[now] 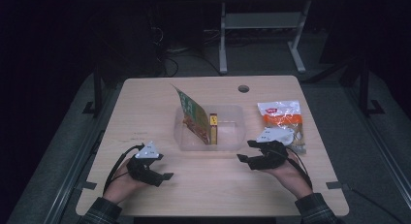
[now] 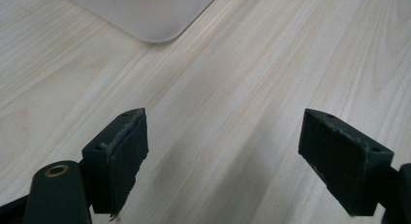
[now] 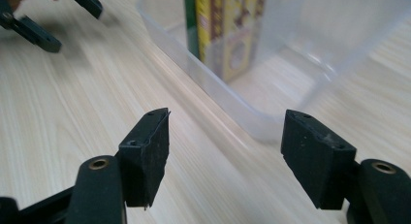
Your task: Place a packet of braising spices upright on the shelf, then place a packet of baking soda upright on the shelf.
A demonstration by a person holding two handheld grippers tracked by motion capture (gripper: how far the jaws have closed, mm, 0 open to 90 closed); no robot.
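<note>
At table centre, clear plastic bin (image 1: 228,136) standing on the wooden table (image 1: 145,107), holding a green-and-brown pouch (image 1: 195,116) leaning toward the far left and a yellow box (image 1: 213,128) upright just right of it. Seen through the bin's near wall in the right gripper view as a yellow printed box (image 3: 225,30) with a green edge beside it. Right of the bin, well apart from it, white-and-orange snack bag (image 1: 282,118) lying flat on the table.

Near right, right gripper (image 1: 245,153) held low over the table, pointing left, its body overlapping the near end of the snack bag in the high view; contact not determinable. Jaws apart, nothing between the pads (image 3: 150,151); bin's near corner (image 3: 261,122) just beyond the gap.

Near left, left gripper (image 1: 165,178) resting low over the table, pointing right, well apart from the bin's near-left corner (image 2: 155,25). Jaws wide apart, bare wood between the pads (image 2: 123,156). Also visible at far left in the right gripper view (image 3: 63,20).

Checked sleeves of both forearms at the near table edge.
</note>
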